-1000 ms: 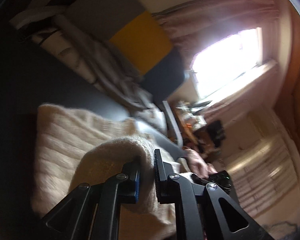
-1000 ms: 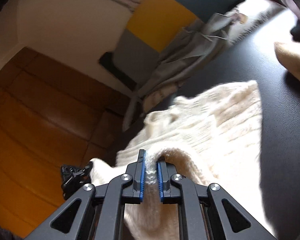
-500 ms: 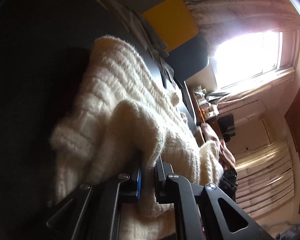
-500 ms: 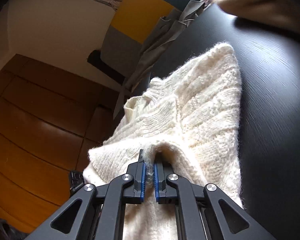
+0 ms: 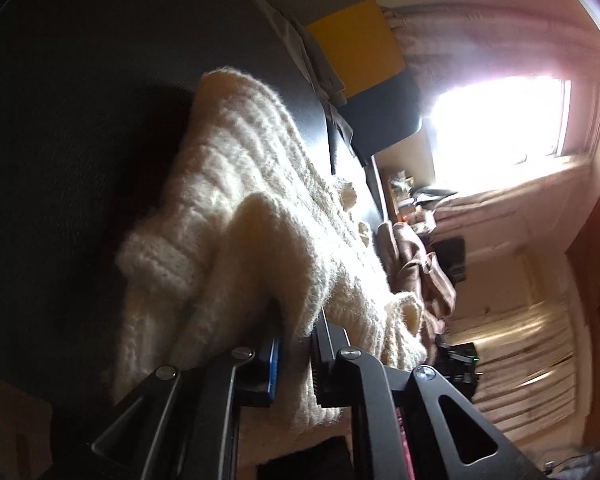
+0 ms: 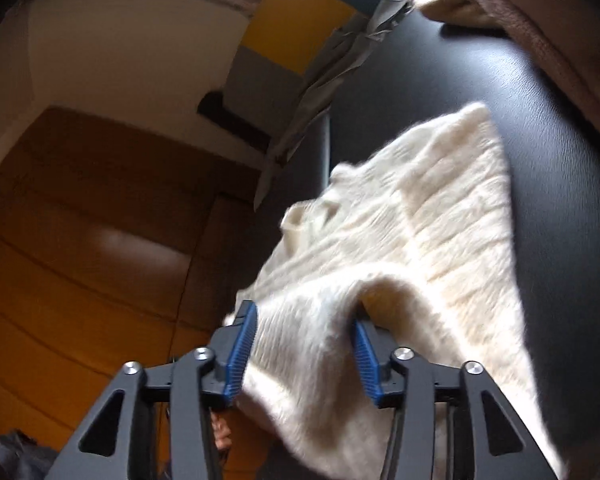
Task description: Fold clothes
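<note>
A cream knitted sweater [image 5: 252, 200] lies partly folded on a dark table [image 5: 80, 100]. My left gripper [image 5: 296, 356] is shut on a fold of its edge, low over the table. In the right wrist view the same sweater [image 6: 440, 220] is spread on the table [image 6: 560, 160]. My right gripper [image 6: 304, 344] is open, its blue pads [image 6: 242, 350] spread wide, with the near fold of the sweater lying loose between them.
A brown garment [image 5: 416, 264] lies past the sweater, also in the right wrist view [image 6: 540, 28] at top right. Grey cloth [image 6: 340, 56] hangs by a yellow and grey panel [image 6: 292, 24]. A bright window [image 5: 496, 128] is at the right.
My right gripper has opened and let go of the sweater fold. The left gripper stays shut on its fold, and the sweater has settled flatter on the table.
</note>
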The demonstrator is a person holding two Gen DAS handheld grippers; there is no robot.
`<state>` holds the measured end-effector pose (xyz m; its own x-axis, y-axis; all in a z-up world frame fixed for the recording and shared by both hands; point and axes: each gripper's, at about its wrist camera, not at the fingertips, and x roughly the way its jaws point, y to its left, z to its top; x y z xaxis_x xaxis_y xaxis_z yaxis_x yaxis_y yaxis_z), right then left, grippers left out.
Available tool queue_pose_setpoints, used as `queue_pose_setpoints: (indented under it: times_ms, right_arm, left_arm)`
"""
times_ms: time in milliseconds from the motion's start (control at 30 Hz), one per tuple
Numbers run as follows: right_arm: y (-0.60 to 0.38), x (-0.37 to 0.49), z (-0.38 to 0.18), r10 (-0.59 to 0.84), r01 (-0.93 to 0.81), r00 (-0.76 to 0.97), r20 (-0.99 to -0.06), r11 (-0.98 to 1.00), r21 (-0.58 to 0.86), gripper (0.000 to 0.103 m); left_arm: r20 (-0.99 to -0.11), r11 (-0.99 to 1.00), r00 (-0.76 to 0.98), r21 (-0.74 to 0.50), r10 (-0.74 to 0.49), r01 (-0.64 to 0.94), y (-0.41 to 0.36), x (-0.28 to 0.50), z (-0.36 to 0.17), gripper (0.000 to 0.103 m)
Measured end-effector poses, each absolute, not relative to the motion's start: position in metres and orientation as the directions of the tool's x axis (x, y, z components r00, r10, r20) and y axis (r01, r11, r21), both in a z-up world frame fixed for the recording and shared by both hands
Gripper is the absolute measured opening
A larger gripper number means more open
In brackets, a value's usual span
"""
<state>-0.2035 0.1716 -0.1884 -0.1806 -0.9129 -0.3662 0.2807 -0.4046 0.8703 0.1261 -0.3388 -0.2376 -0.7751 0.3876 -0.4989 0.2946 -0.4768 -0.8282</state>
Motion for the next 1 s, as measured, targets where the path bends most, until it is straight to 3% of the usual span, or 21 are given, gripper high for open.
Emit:
queue_pose_setpoints:
  times_ms: [233,433,600,667,733,833,900,1000]
  right_arm:
    - [0.17,-0.183,-0.183,-0.932,0.316,-0.129,-0.339,-0.363,0.877,0.058]
    - [0.143,-0.168,-0.187,-0.853,0.412,-0.137,-0.503,-0.511,0.754,0.058]
    - [0.132,-0.161,-0.193,-0.809,0.472,-0.197,-0.554,-0.574,0.67,0.045]
    - [0.128,-0.164,-0.196,-0.796,0.468,-0.21,-0.568,-0.592,0.656,0.03]
    - [0.119,-0.168,-0.2,-0.787,0.454,-0.219,-0.577,-0.606,0.653,0.021]
    - [0.118,-0.169,-0.2,-0.788,0.441,-0.225,-0.573,-0.607,0.661,0.019]
    - [0.123,-0.167,-0.196,-0.805,0.436,-0.222,-0.549,-0.586,0.683,0.016]
    - [0.134,-0.167,-0.19,-0.86,0.402,-0.213,-0.463,-0.509,0.761,0.015]
  left_arm:
    - [-0.518,-0.523,-0.776,-0.801,0.361,0.291,-0.338,0.127,-0.215,0.022]
    - [-0.522,-0.483,-0.781,-0.811,0.344,0.329,-0.345,0.138,-0.22,0.025]
    - [-0.503,-0.483,-0.799,-0.816,0.328,0.316,-0.353,0.154,-0.213,0.027]
    - [-0.505,-0.503,-0.794,-0.81,0.339,0.301,-0.352,0.153,-0.211,0.029]
    - [-0.536,-0.547,-0.767,-0.783,0.353,0.295,-0.345,0.147,-0.21,0.029]
    - [-0.596,-0.623,-0.711,-0.729,0.374,0.283,-0.328,0.13,-0.211,0.028]
    - [-0.608,-0.643,-0.697,-0.715,0.379,0.275,-0.322,0.123,-0.212,0.019]
    - [-0.548,-0.615,-0.726,-0.757,0.415,0.221,-0.324,0.121,-0.204,0.013]
